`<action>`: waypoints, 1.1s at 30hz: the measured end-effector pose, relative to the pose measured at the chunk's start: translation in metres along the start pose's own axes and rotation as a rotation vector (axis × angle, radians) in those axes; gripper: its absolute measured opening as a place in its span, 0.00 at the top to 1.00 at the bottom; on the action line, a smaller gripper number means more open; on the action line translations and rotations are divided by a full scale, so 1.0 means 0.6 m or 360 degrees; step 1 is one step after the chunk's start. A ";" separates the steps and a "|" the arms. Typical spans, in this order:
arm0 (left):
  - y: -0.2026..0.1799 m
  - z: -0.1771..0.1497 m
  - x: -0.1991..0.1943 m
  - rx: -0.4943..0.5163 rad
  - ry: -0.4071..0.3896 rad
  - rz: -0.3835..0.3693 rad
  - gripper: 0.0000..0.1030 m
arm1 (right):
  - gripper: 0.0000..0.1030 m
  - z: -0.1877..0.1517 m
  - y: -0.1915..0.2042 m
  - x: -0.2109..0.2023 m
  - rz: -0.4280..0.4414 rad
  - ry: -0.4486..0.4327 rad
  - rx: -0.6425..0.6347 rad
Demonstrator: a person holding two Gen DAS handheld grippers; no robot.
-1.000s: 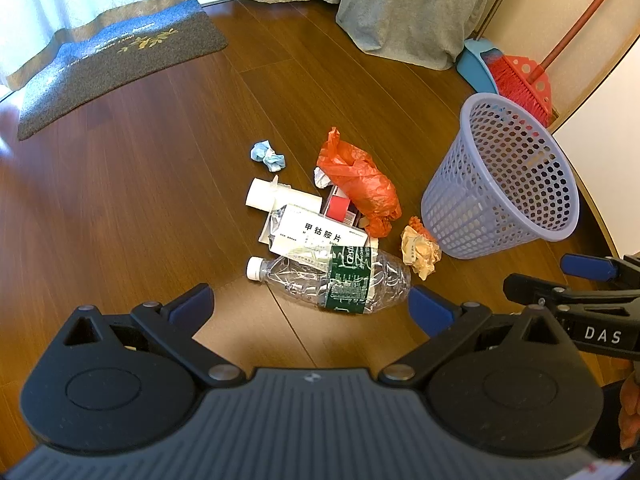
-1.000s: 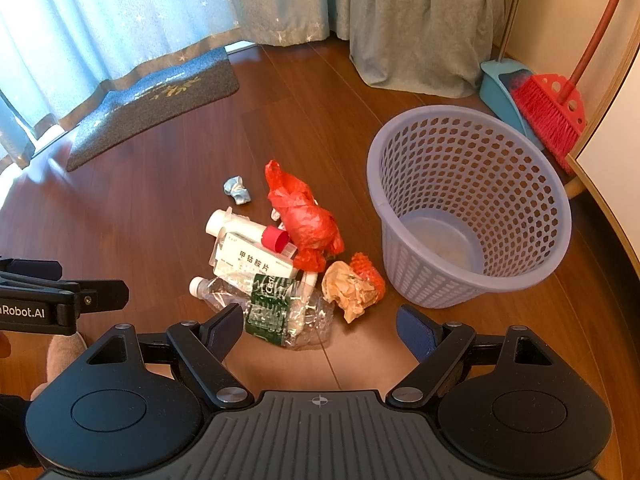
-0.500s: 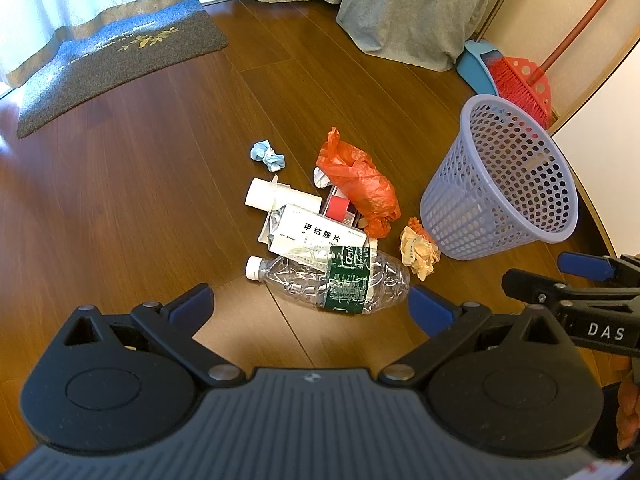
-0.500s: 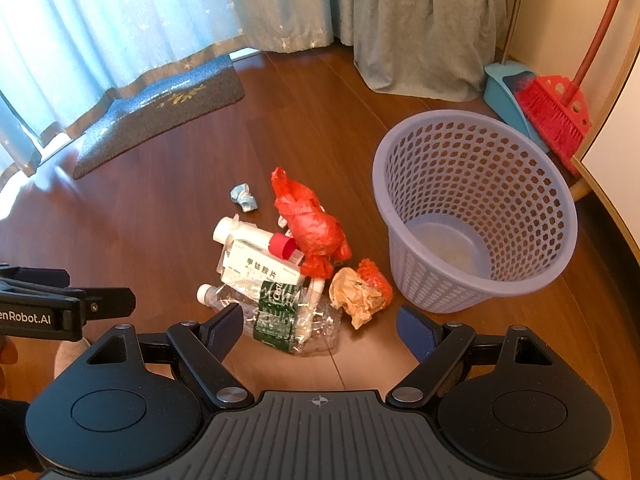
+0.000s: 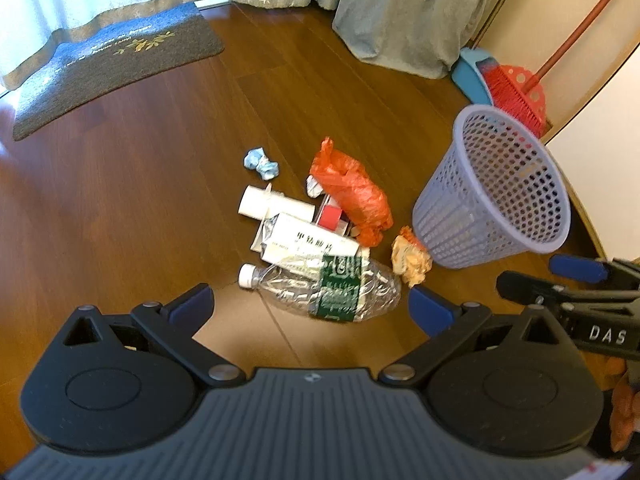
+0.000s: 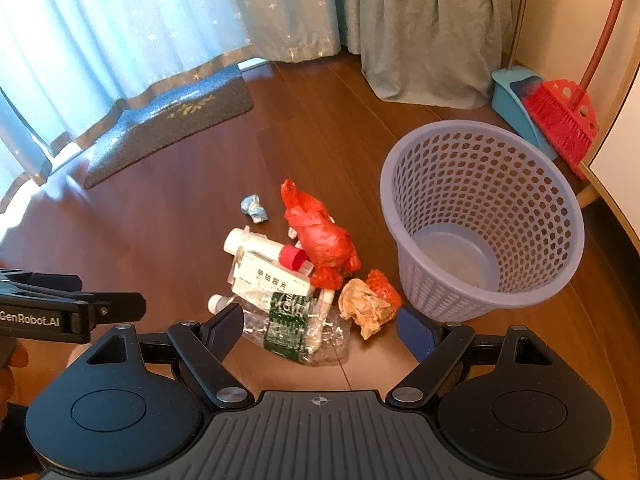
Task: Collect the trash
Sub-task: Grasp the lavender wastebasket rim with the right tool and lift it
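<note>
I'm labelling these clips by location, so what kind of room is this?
Most likely a room in a home, perhaps a bedroom or living room: wooden floor, long curtains with a door mat below them, and a red broom with a dustpan in the corner.

I saw glossy wood floor [image 6: 168, 236], perforated matt plastic basket [image 6: 484, 184], crinkled clear plastic bottle [image 5: 328, 292], shiny red plastic bag [image 6: 320, 236], crumpled paper [image 6: 364, 308], rough doormat [image 5: 104, 68], cloth curtains [image 6: 432, 28].

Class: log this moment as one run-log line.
left gripper open, empty | right gripper open, empty | trash pile on floor | basket empty
</note>
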State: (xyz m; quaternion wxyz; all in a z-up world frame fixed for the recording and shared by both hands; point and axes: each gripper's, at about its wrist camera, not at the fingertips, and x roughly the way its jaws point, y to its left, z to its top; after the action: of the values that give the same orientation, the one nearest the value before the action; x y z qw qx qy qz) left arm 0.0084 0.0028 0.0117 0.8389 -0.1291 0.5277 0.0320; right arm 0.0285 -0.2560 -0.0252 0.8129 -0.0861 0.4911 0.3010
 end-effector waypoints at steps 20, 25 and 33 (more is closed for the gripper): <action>-0.019 0.067 -0.132 -0.0096 -0.0345 -0.0177 0.02 | 0.21 0.170 0.010 -0.208 0.0139 0.0011 -0.0316; -0.023 0.085 -0.155 -0.0081 -0.0424 -0.0201 0.02 | 0.21 0.209 -0.015 -0.223 0.0161 0.0027 -0.0424; -0.027 0.103 -0.145 -0.0066 -0.0424 -0.0171 0.02 | 0.21 0.180 -0.149 -0.194 0.0337 0.0011 -0.0476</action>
State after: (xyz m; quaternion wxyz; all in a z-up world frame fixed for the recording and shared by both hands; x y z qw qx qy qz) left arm 0.0273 0.0099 0.1178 0.8992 -0.1690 0.4032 0.0149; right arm 0.1211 -0.3283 0.1141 0.7532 -0.1548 0.4500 0.4542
